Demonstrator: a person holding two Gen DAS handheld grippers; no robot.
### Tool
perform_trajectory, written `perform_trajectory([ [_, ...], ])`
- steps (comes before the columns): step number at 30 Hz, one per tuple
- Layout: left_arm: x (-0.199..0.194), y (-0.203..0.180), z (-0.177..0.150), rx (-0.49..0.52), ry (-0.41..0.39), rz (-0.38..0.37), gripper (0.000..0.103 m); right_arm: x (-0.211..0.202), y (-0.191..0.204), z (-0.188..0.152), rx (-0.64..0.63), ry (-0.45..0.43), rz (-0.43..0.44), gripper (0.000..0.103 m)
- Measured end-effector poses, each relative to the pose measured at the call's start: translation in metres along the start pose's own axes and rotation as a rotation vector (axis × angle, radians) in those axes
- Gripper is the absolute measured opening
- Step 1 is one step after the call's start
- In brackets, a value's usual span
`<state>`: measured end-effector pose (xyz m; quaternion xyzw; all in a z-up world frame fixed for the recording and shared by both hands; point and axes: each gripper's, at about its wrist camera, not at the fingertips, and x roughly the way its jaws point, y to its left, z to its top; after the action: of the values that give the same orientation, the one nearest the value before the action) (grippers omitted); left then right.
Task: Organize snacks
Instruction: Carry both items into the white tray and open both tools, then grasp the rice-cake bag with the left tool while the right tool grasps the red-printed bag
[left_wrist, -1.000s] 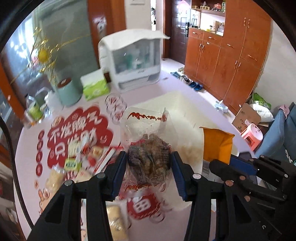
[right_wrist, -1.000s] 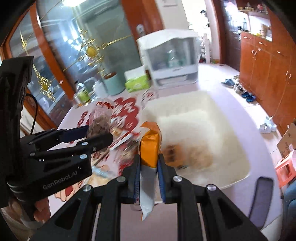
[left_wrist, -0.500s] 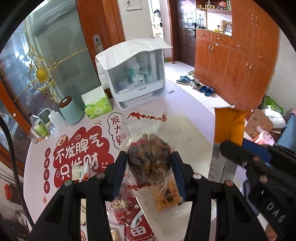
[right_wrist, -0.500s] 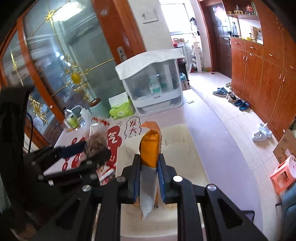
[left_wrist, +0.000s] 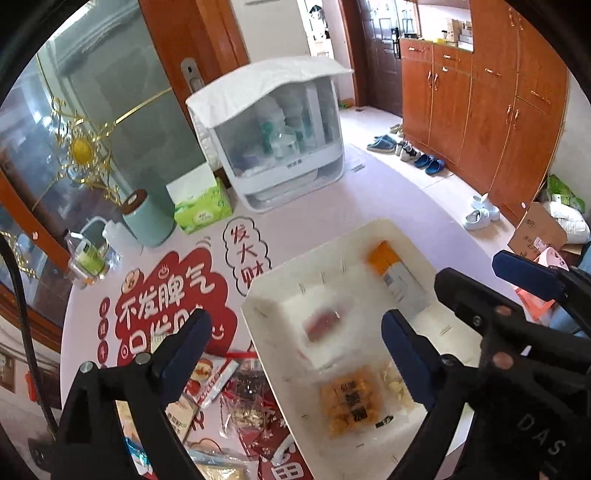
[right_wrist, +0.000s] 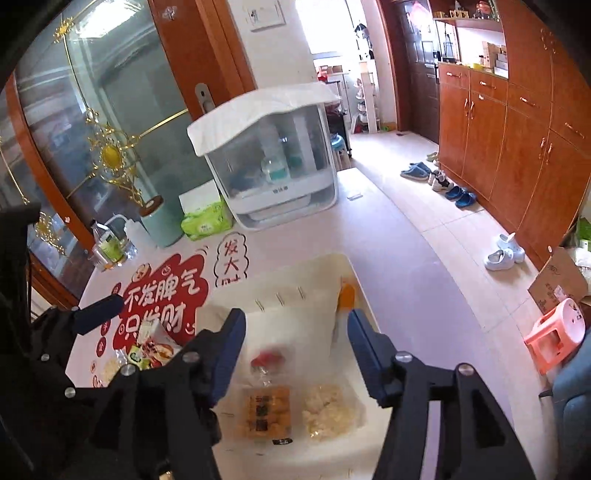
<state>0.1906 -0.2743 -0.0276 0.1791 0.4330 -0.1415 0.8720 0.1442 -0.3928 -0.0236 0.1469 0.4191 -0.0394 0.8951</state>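
L tongs (left_wrist: 295, 350) & R tongs (right_wrist: 295, 354) both opening, nothing btwn pads; clear packet (left_wrist: 325, 325) blurred mid-frame over white bin (left_wrist: 258, 314).

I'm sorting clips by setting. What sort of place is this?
Most likely a home's dining or entry area: shoes lined up on the floor beside wooden cabinets, and a table holding a tissue pack.
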Motion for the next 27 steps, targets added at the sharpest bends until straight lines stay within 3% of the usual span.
perform_trajectory([
  [15,-0.014,0.037,-0.049,-0.097,0.048,0.000,0.092,-0.012,0.010,-0.028,-0.010,0.011,-0.003,0.058],
  [27,-0.056,0.083,-0.087,-0.183,0.023,0.009,0.093,-0.045,0.056,-0.044,-0.080,-0.050,0.016,0.058],
])
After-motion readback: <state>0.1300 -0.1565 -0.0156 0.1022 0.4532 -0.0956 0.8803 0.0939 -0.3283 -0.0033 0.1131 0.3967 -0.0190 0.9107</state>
